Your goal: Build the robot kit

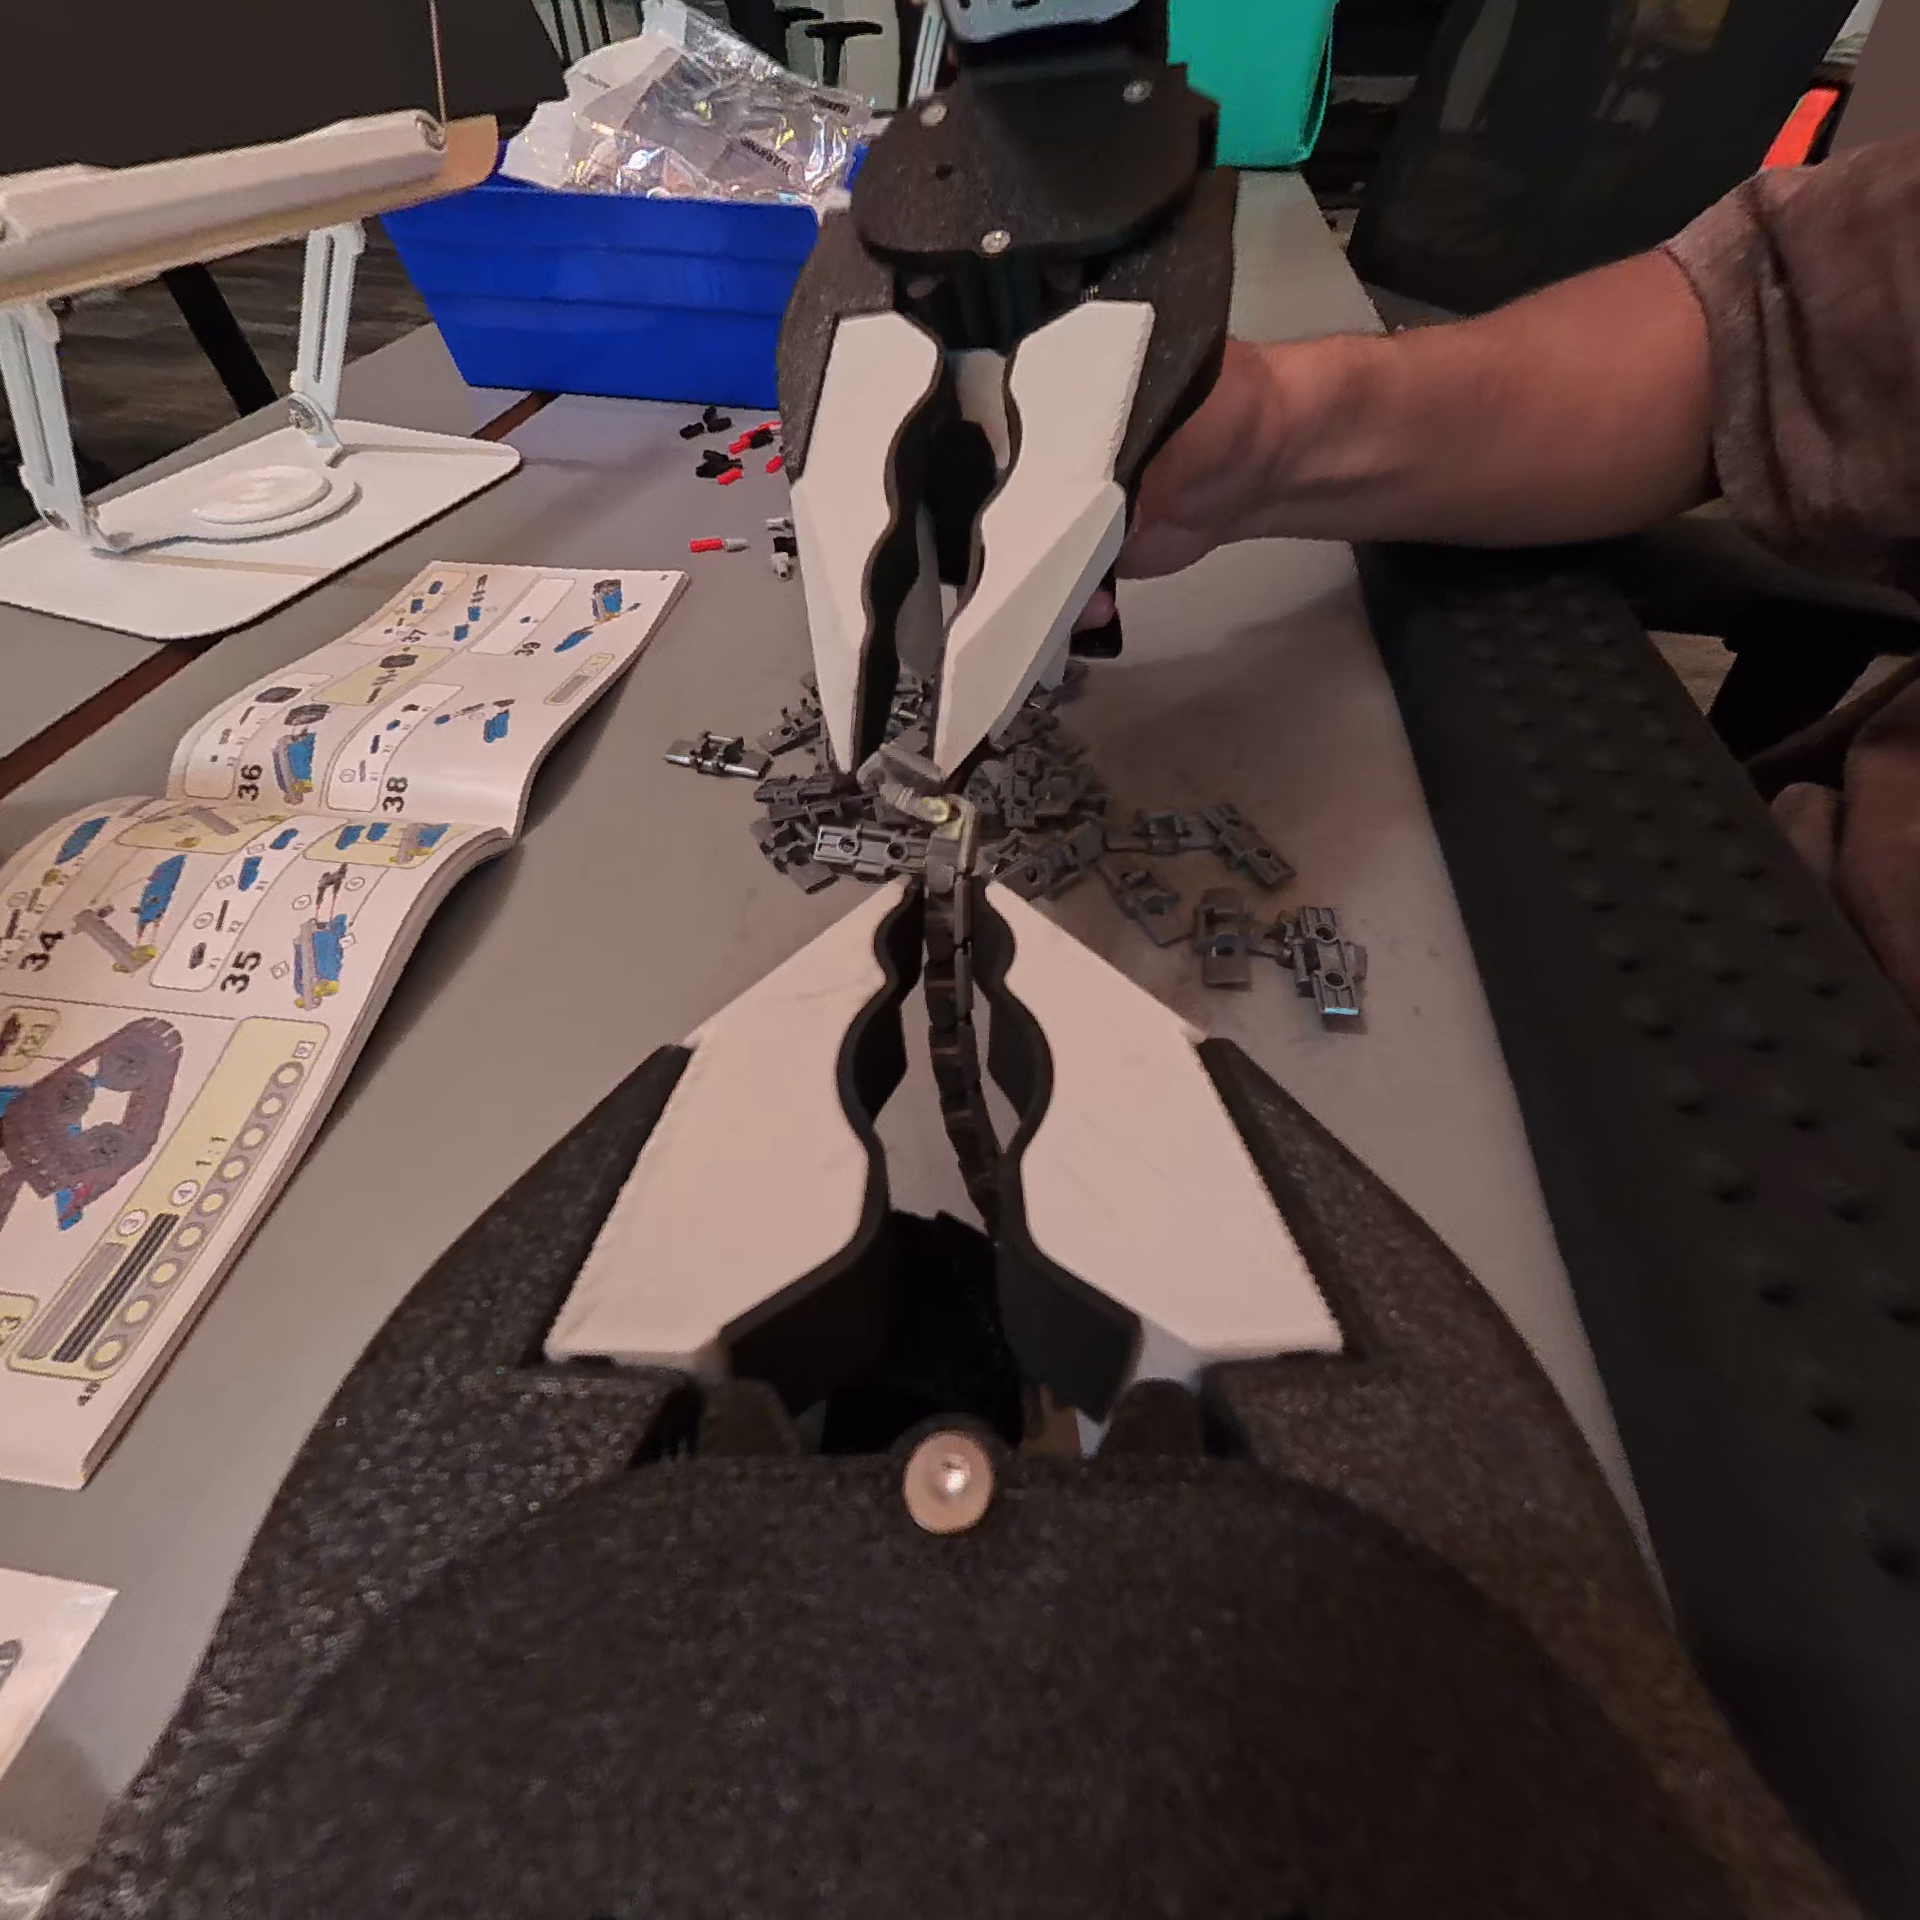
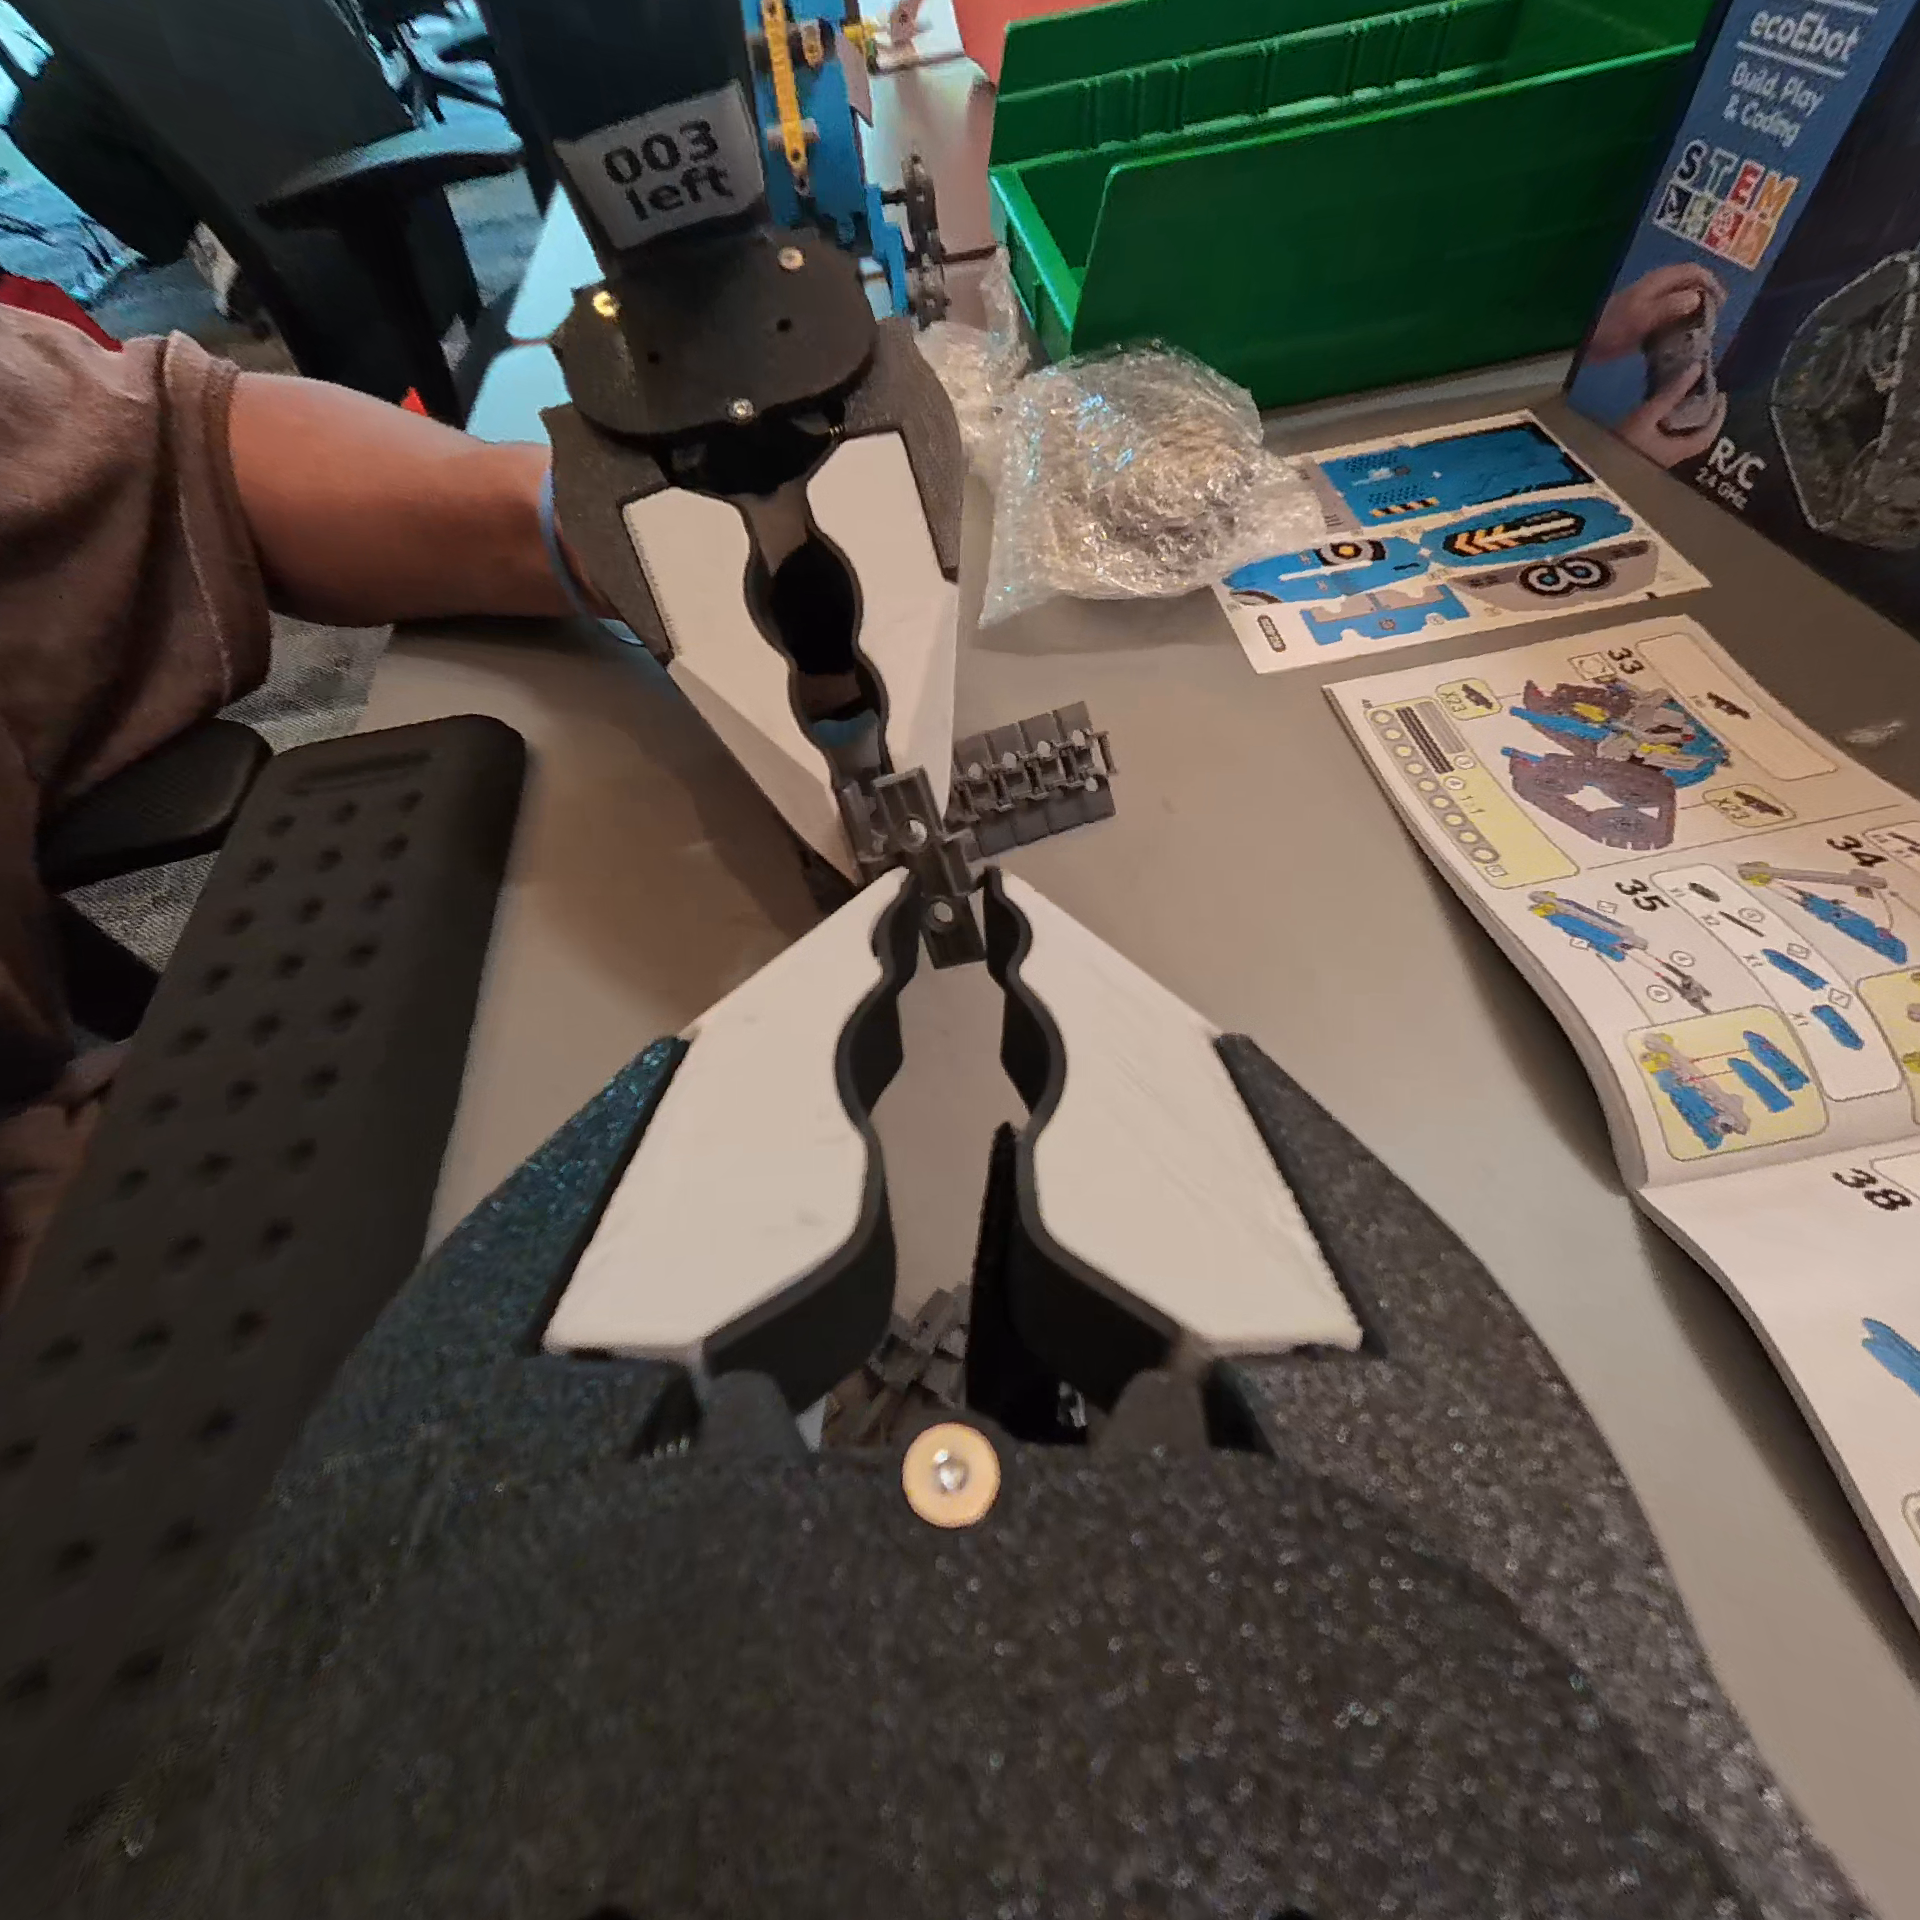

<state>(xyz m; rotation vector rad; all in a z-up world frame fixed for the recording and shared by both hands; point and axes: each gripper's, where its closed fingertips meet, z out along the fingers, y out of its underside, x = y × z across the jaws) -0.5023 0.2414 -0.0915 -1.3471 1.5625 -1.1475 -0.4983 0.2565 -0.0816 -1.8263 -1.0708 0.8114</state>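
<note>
Both grippers: black speckled foam-textured bodies, white tapered fingers [image 1: 727, 1174] with wavy black inner pads, brass-coloured centre screw [image 1: 948, 1489]. Left gripper [image 2: 868, 831] carries grey label. Person: brown short sleeve [image 2: 114, 499], blue wristband [image 2: 561, 561].

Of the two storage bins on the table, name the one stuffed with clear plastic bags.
The blue bin, seen in the left wrist view; clear bags pile above its rim. The green bin shows none.

Booklet [image 1: 260, 935] edge-cropped; box [image 2: 1787, 260] likewise

Soft, even indoor light falls on my grey matte tabletop [image 1: 582, 935], with only faint shadows. Around it, my wide lens bends the edges, the open paper instruction booklet [image 1: 260, 894] smears with blur, and the crumpled clear plastic bag [image 2: 1132, 488] glints.
</note>
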